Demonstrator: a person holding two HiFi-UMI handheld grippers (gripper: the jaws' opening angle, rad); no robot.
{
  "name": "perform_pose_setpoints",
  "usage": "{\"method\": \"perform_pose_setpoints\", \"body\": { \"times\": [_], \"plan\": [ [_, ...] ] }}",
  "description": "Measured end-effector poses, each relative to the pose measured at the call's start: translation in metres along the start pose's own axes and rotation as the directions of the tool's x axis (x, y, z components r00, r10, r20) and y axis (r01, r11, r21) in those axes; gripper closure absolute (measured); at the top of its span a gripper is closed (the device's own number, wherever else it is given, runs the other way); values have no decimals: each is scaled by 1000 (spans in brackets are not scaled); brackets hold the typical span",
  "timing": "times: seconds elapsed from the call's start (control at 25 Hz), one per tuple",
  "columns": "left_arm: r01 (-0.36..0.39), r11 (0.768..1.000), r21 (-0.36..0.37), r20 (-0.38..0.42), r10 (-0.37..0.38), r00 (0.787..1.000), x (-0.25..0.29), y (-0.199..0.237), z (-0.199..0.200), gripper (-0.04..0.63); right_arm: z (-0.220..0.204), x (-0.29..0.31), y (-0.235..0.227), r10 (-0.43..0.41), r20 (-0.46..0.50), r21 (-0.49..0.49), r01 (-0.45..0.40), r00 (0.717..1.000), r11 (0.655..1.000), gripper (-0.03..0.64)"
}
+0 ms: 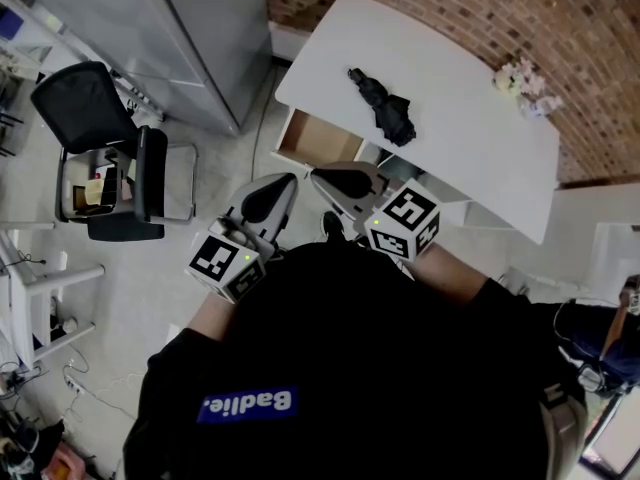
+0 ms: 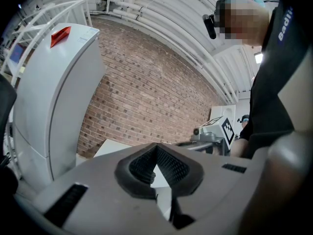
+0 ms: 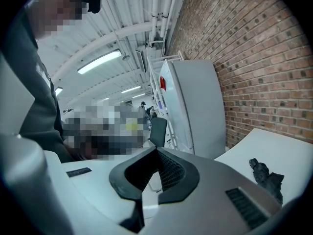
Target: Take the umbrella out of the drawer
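The black folded umbrella (image 1: pixel 385 106) lies on top of the white table (image 1: pixel 450 48), apart from both grippers; the right gripper view shows the umbrella (image 3: pixel 266 177) at its lower right. Under the table's left end a wooden drawer (image 1: pixel 318 140) stands pulled out, and its inside looks bare. My left gripper (image 1: pixel 278 190) and right gripper (image 1: pixel 335 180) hover side by side close to my body, just in front of the drawer. Both are shut with nothing between the jaws, as the left gripper (image 2: pixel 156 168) and right gripper (image 3: pixel 157 168) show in their own views.
A black office chair (image 1: pixel 95 118) stands on the floor at the left, beside a tall grey cabinet (image 1: pixel 190 28). A brick wall (image 1: pixel 480 8) runs behind the table. A small pale bundle (image 1: pixel 525 83) sits at the table's far right end.
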State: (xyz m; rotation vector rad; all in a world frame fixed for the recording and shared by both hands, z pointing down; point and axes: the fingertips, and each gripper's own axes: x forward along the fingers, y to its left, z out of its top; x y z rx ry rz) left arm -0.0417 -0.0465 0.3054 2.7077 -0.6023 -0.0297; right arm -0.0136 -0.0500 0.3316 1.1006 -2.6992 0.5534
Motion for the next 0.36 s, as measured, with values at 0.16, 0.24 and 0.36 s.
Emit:
{"method": "perform_pose_setpoints", "body": {
  "times": [0.16,0.24,0.36],
  "plan": [
    [4,1000,1,1,-4,1000,1,0,0,598,1,0,-1,-5,1,-1,5,1000,1000,588],
    [6,1000,1,1,-6,1000,1,-1,0,598,1,-1,-2,-8,0,0,8,1000,1000,588],
    [7,1000,0,3,-7,1000,2,-1,-2,598,-1,-1,-3,-12,1,2,12,1000,1000,588]
  ]
}}
